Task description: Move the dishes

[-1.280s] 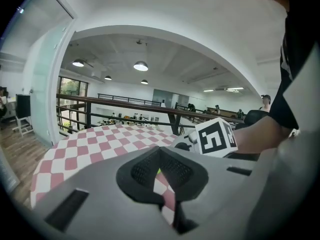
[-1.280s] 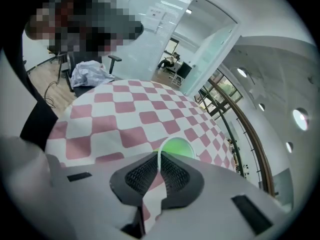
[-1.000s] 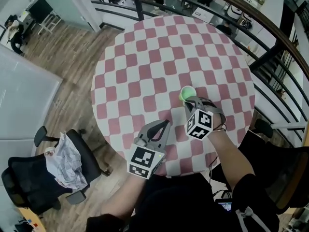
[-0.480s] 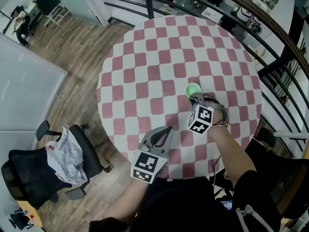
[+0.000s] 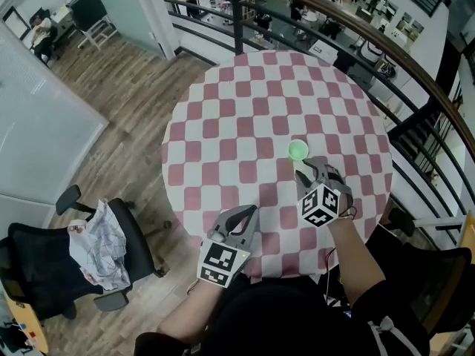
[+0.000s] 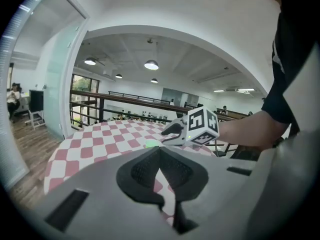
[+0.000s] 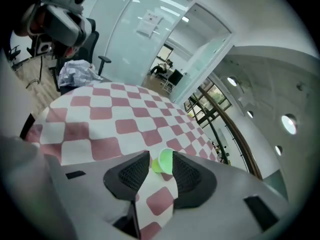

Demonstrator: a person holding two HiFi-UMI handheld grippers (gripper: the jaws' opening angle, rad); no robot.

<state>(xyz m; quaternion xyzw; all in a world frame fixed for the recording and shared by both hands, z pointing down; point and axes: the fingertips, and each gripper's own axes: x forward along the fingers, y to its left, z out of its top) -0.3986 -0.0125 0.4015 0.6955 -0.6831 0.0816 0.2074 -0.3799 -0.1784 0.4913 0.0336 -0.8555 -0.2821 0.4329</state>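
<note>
Left gripper (image 5: 249,213) at lower centre over the near edge of the checkered surface (image 5: 245,110), jaws together and empty, 1 green cup (image 5: 297,150) upright right of centre, gripped earlier, now free, right gripper (image 5: 309,167) just below it, jaws just opened wide, clear of the cup

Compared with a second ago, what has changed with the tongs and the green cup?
The right tongs have just been opening: they let go of the green cup and drew back toward the person. The cup now stands free and upright on the checkered table, just beyond the tongs' tips. Unchanged: the left tongs are shut and empty as before, over the table's near edge.
</note>
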